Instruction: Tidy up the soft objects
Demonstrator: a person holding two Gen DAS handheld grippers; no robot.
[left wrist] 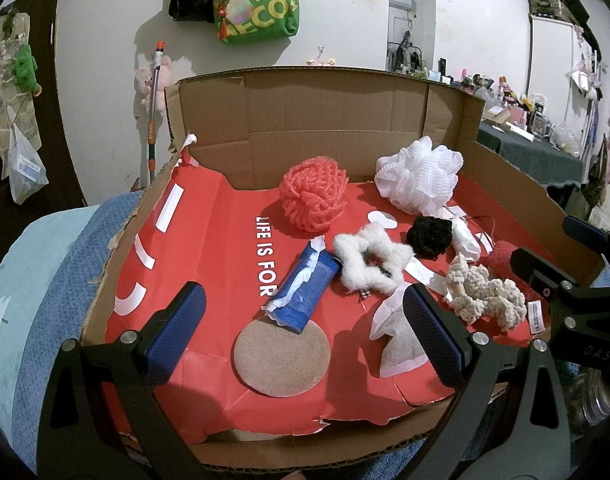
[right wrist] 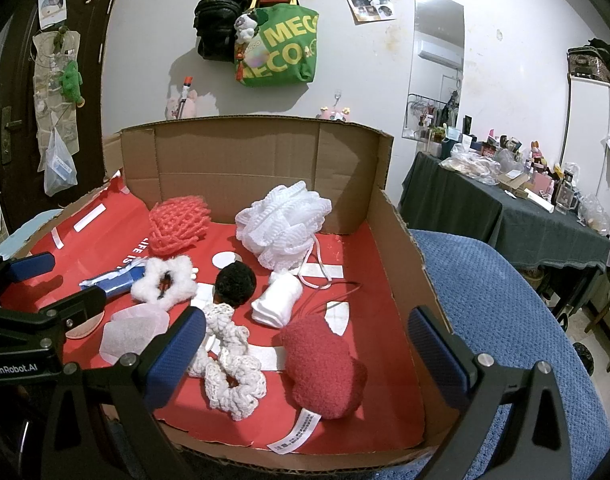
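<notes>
Currently both grippers hover at the near edge of the box point(left wrist: 325, 120), jaws spread wide and empty: the left gripper point(left wrist: 305, 334) faces the tan pad point(left wrist: 281, 358) and blue pack point(left wrist: 303, 294), the right gripper point(right wrist: 307, 346) faces the red plush point(right wrist: 323, 368) and cream scrunchie point(right wrist: 233, 364). All soft items lie loose on the red liner point(left wrist: 217, 264); the coral pouf point(left wrist: 314, 194) and white pouf point(right wrist: 283, 226) sit toward the back wall. Risk 1: the items are crowded. The fluffy white scrunchie point(left wrist: 371, 260) touches the blue pack, and the black scrunchie point(right wrist: 236, 282) sits just beside the white roll point(right wrist: 277, 296), so a wide closure may pinch two items at once. Risk 2: the white pouf's cord point(right wrist: 317, 268) loops across the liner and may snag a jaw. Risk 3: the liner is torn at its near edge; a low approach may catch and drag it, shifting everything. Risk 4: the flat pad and the paper sachet point(left wrist: 401, 346) offer little height, so the jaws may slide over them.
</notes>
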